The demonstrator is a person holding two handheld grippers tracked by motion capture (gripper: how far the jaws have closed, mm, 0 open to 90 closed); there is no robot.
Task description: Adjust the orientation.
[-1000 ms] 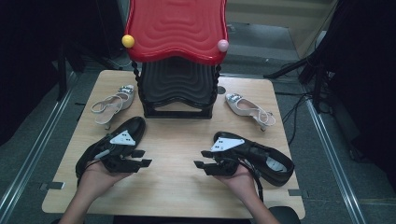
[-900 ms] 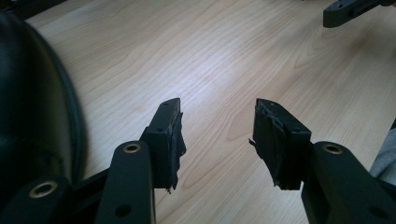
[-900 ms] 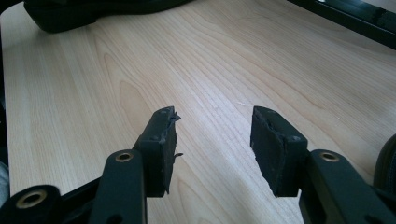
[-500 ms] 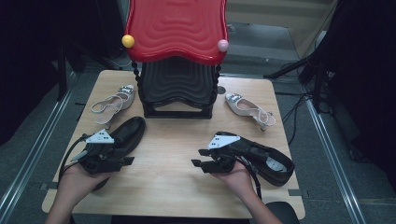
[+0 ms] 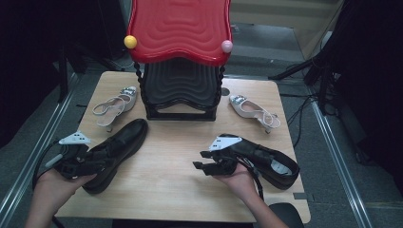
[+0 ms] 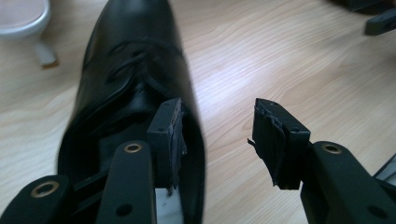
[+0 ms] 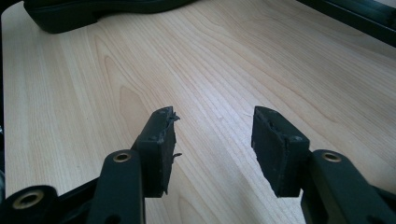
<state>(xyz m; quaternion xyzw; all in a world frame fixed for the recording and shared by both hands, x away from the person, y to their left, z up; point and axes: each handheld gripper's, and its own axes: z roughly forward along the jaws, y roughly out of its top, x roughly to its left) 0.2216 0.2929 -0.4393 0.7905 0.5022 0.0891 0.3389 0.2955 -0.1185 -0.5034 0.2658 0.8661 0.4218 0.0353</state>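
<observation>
The left gripper (image 5: 97, 161) has shifted toward the tabletop's (image 5: 171, 161) left edge, jaws wide, apparently straddling the left black shoe's (image 5: 121, 142) collar. The right gripper (image 5: 202, 166), open, is unmoved. Counted: two black shoes, two pale heeled shoes.

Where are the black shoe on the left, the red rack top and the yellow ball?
black shoe (image 5: 124, 142), high view, on its toe end.
red rack top (image 5: 180, 26), high view, on the middle of its wavy surface.
yellow ball (image 5: 130, 42), high view, on the ball's centre at the top's left corner.
</observation>
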